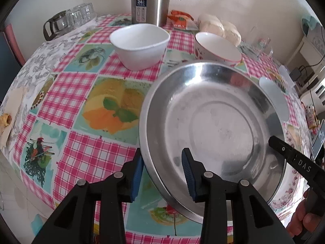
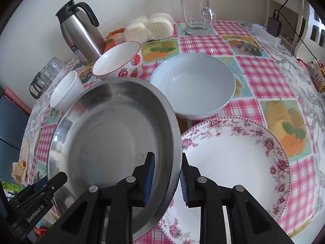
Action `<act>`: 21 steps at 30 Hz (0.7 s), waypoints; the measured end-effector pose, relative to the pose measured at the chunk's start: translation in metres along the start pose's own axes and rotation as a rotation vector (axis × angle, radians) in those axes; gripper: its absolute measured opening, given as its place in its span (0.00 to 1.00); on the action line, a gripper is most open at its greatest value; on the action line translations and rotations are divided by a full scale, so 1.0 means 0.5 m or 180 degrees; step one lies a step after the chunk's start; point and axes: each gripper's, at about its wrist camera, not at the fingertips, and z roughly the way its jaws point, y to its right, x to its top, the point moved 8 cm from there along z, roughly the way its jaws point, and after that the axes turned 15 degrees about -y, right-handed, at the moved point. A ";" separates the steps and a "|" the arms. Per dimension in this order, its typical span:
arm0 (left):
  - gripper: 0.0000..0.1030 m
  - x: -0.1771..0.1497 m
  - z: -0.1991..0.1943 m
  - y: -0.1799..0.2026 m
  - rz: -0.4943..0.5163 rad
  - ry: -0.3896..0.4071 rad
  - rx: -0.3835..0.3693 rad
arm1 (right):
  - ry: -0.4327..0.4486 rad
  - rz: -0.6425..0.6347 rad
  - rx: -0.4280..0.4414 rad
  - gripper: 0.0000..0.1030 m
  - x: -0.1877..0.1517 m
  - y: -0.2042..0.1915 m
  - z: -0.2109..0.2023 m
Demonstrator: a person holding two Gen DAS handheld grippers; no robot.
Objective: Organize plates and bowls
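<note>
Steel plate [image 1: 213, 126], wide, shiny, shallow, raised rim; stiff, light, slippery; best held at rim. It tilts above flowered plate [image 2: 233, 162] on checked tabletop [image 1: 81, 101]. My left gripper [image 1: 162, 177]: jaws apart, straddling near rim, gap showing. My right gripper [image 2: 167, 181]: jaws astride opposite rim; cannot tell if clamped. Bowls behind.
</note>
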 end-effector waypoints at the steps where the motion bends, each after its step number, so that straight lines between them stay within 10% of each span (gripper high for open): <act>1: 0.38 0.001 -0.004 -0.001 -0.0011 0.0027 -0.0002 | 0.0018 0.0013 -0.0005 0.25 0.001 0.001 -0.002; 10: 0.54 0.013 -0.039 0.004 0.0038 0.0340 0.0052 | 0.0191 0.0007 -0.0034 0.26 0.010 0.004 -0.028; 21: 0.76 0.018 -0.051 0.012 0.0138 0.0473 0.0151 | 0.0382 -0.0367 -0.0141 0.61 0.013 -0.043 -0.045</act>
